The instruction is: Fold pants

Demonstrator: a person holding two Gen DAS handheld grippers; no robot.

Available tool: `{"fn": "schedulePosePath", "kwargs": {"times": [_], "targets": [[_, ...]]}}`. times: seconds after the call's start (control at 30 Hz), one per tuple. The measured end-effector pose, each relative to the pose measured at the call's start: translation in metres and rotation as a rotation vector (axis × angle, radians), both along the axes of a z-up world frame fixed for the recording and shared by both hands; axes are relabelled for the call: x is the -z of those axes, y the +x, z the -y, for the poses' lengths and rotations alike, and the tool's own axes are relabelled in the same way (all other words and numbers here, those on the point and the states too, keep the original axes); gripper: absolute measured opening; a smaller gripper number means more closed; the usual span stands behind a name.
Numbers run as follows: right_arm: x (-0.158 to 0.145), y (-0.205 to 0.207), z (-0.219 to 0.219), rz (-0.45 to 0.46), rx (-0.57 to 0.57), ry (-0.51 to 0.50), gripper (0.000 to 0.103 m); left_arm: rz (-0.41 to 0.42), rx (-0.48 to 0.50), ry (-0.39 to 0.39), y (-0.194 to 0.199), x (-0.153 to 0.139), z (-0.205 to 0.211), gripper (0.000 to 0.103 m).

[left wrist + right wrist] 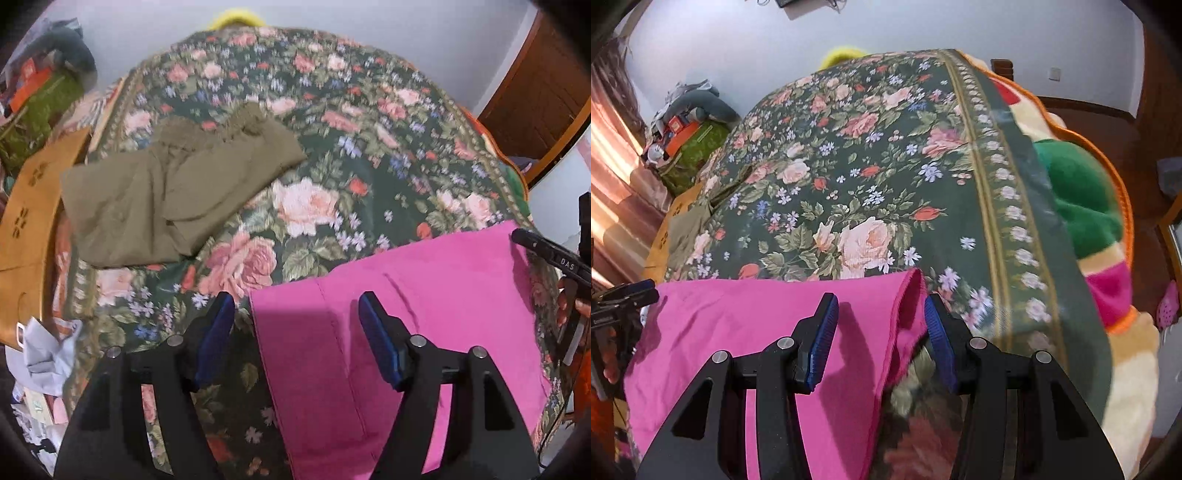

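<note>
Pink pants [424, 317] lie spread flat on the floral bedspread [332, 129] at its near edge. My left gripper [297, 312] is open and straddles the pants' left edge, just above the cloth. In the right wrist view the pink pants [746, 325] fill the lower left. My right gripper [881, 314] is open over their right edge, where the cloth [908, 295] is turned up between the blue pads. The right gripper's finger [546, 251] shows at the right of the left wrist view. The left gripper [624, 299] shows at the left edge of the right view.
Folded olive-green pants [166, 192] lie on the bedspread at the far left. A tan cardboard box [33, 214] and clutter sit beside the bed on the left. A multicoloured fleece blanket [1082, 206] hangs off the bed's right side. A wooden door [535, 92] stands at the far right.
</note>
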State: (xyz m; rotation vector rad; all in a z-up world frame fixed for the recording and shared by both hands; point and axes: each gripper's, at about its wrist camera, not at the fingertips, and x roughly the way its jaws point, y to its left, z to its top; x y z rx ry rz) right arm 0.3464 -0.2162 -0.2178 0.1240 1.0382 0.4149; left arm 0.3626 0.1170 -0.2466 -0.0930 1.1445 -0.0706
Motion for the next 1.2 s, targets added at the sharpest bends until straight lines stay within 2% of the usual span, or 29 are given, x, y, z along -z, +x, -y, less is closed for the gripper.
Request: {"fn": "schedulePosePath", "kwargs": {"times": [0.1,0.17,0.23,0.3,0.33,0.53,0.73,0.83,0.93,1.07,1.2], "targets": [[0.006,0.004,-0.008,0.014,-0.033,-0.024,0.044,-0.044,-0.002,-0.018,0.003,0.017,-0.001,0.071],[0.008,0.006,-0.012,0.015,-0.050,-0.034,0.033,-0.040,-0.002,-0.026,0.002,0.022,-0.002,0.072],[0.011,0.007,-0.016,0.016,-0.066,-0.065,0.011,-0.027,0.005,-0.028,-0.001,0.022,-0.002,0.072],[0.013,0.009,-0.018,0.026,-0.072,-0.090,0.006,-0.012,0.009,-0.019,-0.004,0.023,-0.002,0.071],[0.013,0.008,-0.020,0.042,-0.080,-0.107,0.005,-0.004,0.008,-0.010,-0.005,0.023,-0.003,0.068],[0.011,0.008,-0.031,0.127,-0.122,-0.240,0.001,0.036,0.020,0.085,-0.016,0.020,0.001,0.063],[0.011,0.011,-0.038,0.174,-0.128,-0.322,0.001,0.032,-0.022,0.056,-0.023,0.018,-0.013,0.063],[0.010,0.014,-0.038,0.186,-0.105,-0.334,0.000,0.033,-0.029,0.051,-0.028,0.018,-0.017,0.063],[0.000,0.012,-0.036,0.228,-0.056,-0.351,0.001,0.037,-0.050,0.169,-0.033,0.016,-0.017,0.063],[-0.024,0.011,-0.025,0.254,0.005,-0.324,0.001,0.029,-0.071,0.123,-0.042,0.009,-0.035,0.063],[-0.050,0.002,-0.025,0.272,-0.007,-0.269,0.003,0.082,-0.078,0.150,-0.051,-0.009,-0.036,0.063]]}}
